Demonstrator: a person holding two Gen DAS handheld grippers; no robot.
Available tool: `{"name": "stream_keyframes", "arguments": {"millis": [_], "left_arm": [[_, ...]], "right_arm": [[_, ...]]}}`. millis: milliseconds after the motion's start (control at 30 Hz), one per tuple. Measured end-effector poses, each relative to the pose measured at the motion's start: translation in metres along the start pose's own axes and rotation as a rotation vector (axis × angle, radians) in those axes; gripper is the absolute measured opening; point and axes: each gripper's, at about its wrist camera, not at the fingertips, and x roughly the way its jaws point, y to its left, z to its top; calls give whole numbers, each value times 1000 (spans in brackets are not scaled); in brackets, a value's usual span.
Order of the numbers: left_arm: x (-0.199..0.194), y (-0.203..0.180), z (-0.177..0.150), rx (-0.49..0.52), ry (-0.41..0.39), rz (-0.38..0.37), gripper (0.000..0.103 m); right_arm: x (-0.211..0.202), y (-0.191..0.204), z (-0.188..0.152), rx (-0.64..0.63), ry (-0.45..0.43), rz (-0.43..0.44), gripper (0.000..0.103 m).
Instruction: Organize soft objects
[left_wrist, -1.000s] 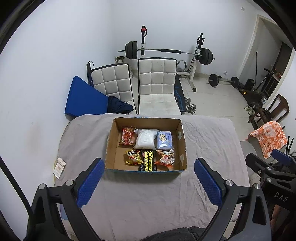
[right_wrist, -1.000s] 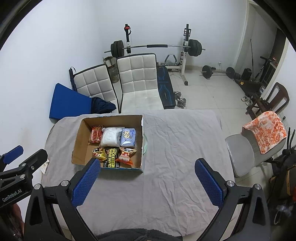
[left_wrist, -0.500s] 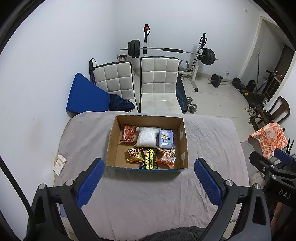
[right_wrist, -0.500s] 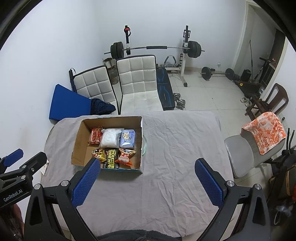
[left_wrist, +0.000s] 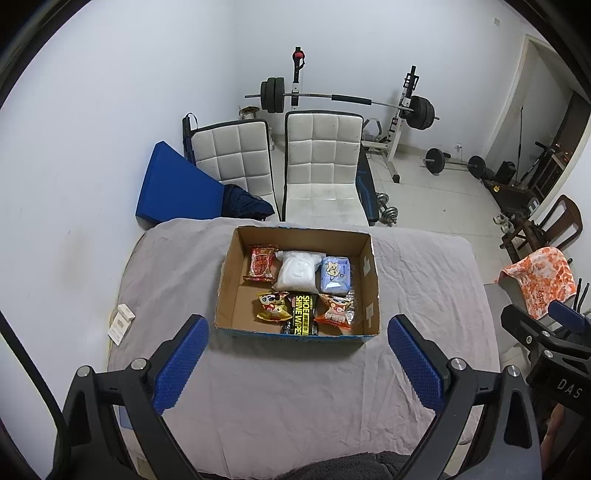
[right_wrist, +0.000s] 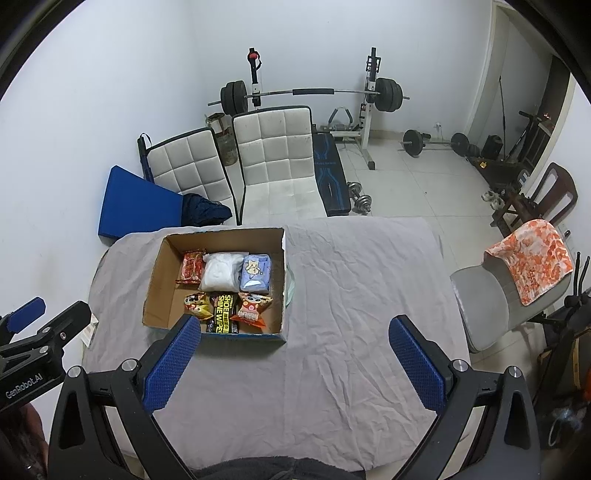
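The cardboard box (left_wrist: 372, 280) stood open-topped, its upright walls ringing six packed items. Bare grey cloth (right_wrist: 362, 295) lay right of it and in front. A small white carton (left_wrist: 121, 322) occupied the left edge.

"SHOE SHINE WIPES" on black packet (left_wrist: 303, 314), "DAS" on right gripper (left_wrist: 554, 354), "GenRobot.AI" on left gripper (right_wrist: 33, 354)

Matt brown cardboard box (left_wrist: 371, 291) holds glossy plastic snack packets (left_wrist: 272, 306) on a wrinkled grey cloth tablecover (left_wrist: 295, 387).
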Motion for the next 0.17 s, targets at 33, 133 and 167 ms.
{"name": "stream_keyframes", "arguments": {"millis": [33, 133, 167], "left_arm": [[1, 0, 0, -2, 1, 1, 100], [0, 2, -3, -11, -2, 9, 100], [0, 3, -3, -12, 0, 9, 100]], "right_arm": [[0, 0, 1, -1, 0, 1, 103], [1, 1, -1, 2, -2, -1, 103], [1, 1, 0, 2, -2, 0, 103]]}}
